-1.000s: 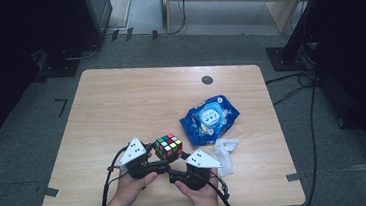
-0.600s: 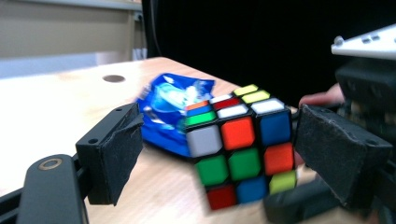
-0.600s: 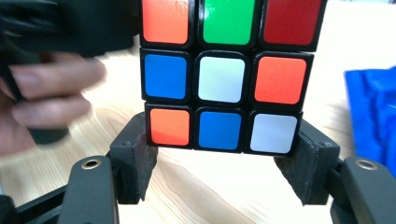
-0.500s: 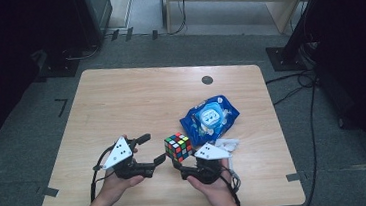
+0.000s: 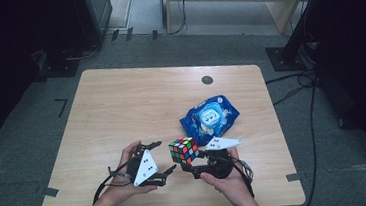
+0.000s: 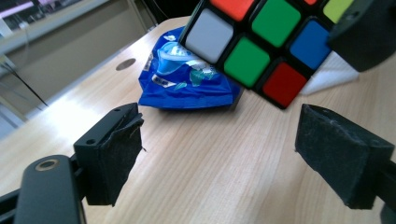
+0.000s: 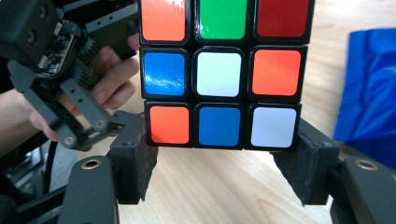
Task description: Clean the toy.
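Observation:
A scrambled Rubik's cube [image 5: 183, 149] hangs just above the wooden table [image 5: 136, 107] near its front edge. My right gripper [image 5: 190, 163] is shut on it. In the right gripper view the pads press the bottom row of the cube [image 7: 219, 70] from both sides, right gripper [image 7: 219, 149]. My left gripper [image 5: 163, 158] sits a little left of the cube and apart from it. Its jaws have just been opening and then narrowing a little, with nothing between them. From the left gripper [image 6: 219, 126] the cube [image 6: 261, 42] shows up and to the right.
A blue wipes pack [image 5: 211, 115] lies just behind the cube, also in the gripper views as the pack [image 6: 187, 79] and the pack [image 7: 369, 93]. Something white [image 6: 334, 72] lies by the pack. A dark round hole [image 5: 207, 80] marks the table's far side.
The left gripper has come off the cube, opened and drawn back to the left. The right gripper has carried the cube a little to the right.

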Demonstrator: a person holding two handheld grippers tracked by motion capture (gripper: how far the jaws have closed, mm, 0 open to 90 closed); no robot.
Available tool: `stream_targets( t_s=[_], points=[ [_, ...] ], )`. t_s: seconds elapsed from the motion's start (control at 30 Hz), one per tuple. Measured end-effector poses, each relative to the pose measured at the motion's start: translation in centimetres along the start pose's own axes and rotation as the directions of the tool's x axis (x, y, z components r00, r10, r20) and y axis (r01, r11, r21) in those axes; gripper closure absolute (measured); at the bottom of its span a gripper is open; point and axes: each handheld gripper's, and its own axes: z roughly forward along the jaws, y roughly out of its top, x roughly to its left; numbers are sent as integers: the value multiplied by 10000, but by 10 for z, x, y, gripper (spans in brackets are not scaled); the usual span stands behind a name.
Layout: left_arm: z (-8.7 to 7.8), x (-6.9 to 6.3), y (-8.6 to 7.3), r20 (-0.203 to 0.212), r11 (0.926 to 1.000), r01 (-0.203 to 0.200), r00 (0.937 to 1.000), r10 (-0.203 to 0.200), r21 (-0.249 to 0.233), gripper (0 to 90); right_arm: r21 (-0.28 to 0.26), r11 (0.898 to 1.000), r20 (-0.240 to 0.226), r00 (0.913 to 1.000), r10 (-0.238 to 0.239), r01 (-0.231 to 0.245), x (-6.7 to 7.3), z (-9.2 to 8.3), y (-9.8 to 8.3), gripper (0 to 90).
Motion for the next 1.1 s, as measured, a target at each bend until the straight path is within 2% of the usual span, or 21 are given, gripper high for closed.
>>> stream_targets(
  t_s=[0.1,0.2,0.3,0.37,0.4,0.47,0.5,0.63,0.73,0.8,0.9,1.0,1.07,1.1],
  points=[
    [1,-6,-1,-209,9965,-827,9963,829,102,178,241,9997,-187,9998,-41,46,3,3,1,341],
    [2,-12,-1,-368,9899,-1403,9893,1410,207,201,405,9988,-509,9983,293,-273,3,6,2,341],
    [4,-15,-2,-410,9850,-1706,9843,1717,272,214,606,9976,-762,9964,382,-336,4,10,1,340],
    [6,-19,-4,-480,9785,-2042,9775,2054,290,223,727,9969,-765,9965,341,-285,5,13,1,340],
    [6,-19,-4,-480,9771,-2109,9761,2120,275,251,747,9968,-731,9968,335,-280,5,14,0,340],
    [6,-20,-3,-400,9834,-1814,9826,1816,79,315,670,9971,-763,9962,415,-364,4,15,0,339],
    [6,-20,-3,-414,9843,-1763,9835,1763,49,322,636,9968,-839,9951,528,-475,4,15,0,339],
    [8,-22,-2,-443,9857,-1686,9847,1683,-36,315,635,9955,-817,9938,748,-697,4,17,-1,339],
    [9,-24,-1,-521,9838,-1791,9825,1788,-8,319,709,9954,-771,9946,695,-641,6,20,-2,334],
    [7,-21,-1,-494,9878,-1555,9867,1551,-37,329,610,9958,-847,9937,728,-678,5,19,-1,331],
    [5,-15,-3,-508,9918,-1275,9905,1277,56,336,52,9967,-937,9923,813,-811,0,11,1,304],
    [1,-6,-6,-583,9965,-839,9947,841,67,336,-665,9932,-1081,9902,885,-960,-10,-4,3,284],
    [-2,-1,-8,-604,9994,-340,9976,335,-78,336,-988,9923,-685,9953,685,-751,-20,-18,2,286],
    [-3,1,-8,-600,9997,-237,9979,232,-82,337,-1003,9940,-204,9989,415,-434,-25,-23,0,297]
  ],
)
